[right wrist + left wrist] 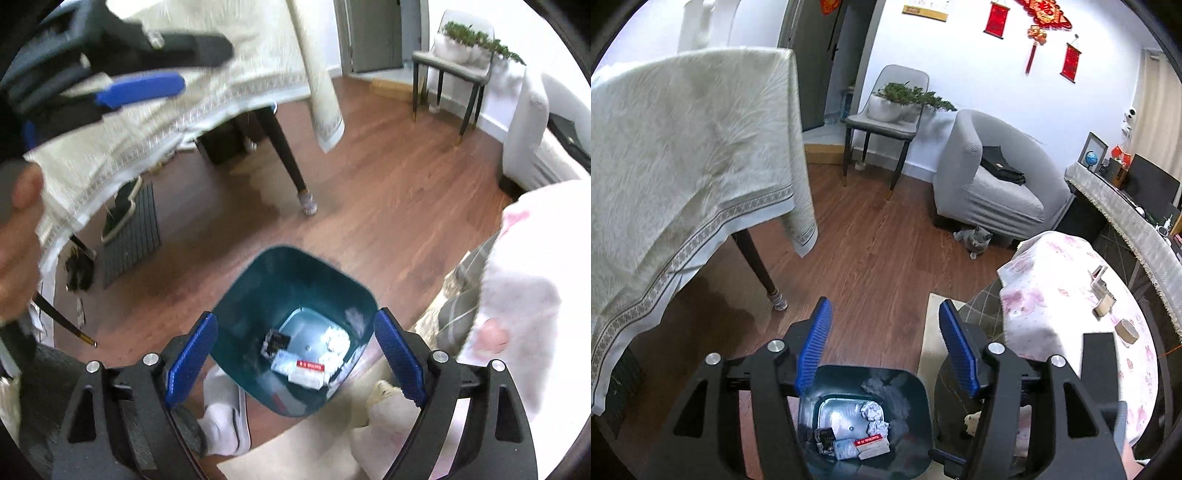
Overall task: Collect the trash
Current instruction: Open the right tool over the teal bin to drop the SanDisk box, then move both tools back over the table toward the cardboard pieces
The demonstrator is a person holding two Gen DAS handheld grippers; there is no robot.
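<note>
A dark teal trash bin (288, 254) stands on the wooden floor, seen from above. Inside lie crumpled white paper (338, 341), a red-and-white pack (308, 371) and a dark wrapper (277, 341). My right gripper (295, 314) hangs over the bin, jaws wide open with nothing between them. In the left wrist view the bin (916, 384) sits low between the fingers, holding crumpled paper (873, 417). My left gripper (884, 304) is open and holds nothing; it also shows blurred at the upper left as the left gripper (203, 68).
A table with a cream cloth (683, 155) and dark leg (757, 266) stands left of the bin. A pink-clothed round table (1071, 295) with tape rolls is at the right. A grey cat (975, 238) lies by the armchair (997, 177). A person's socked foot (221, 417) rests beside the bin.
</note>
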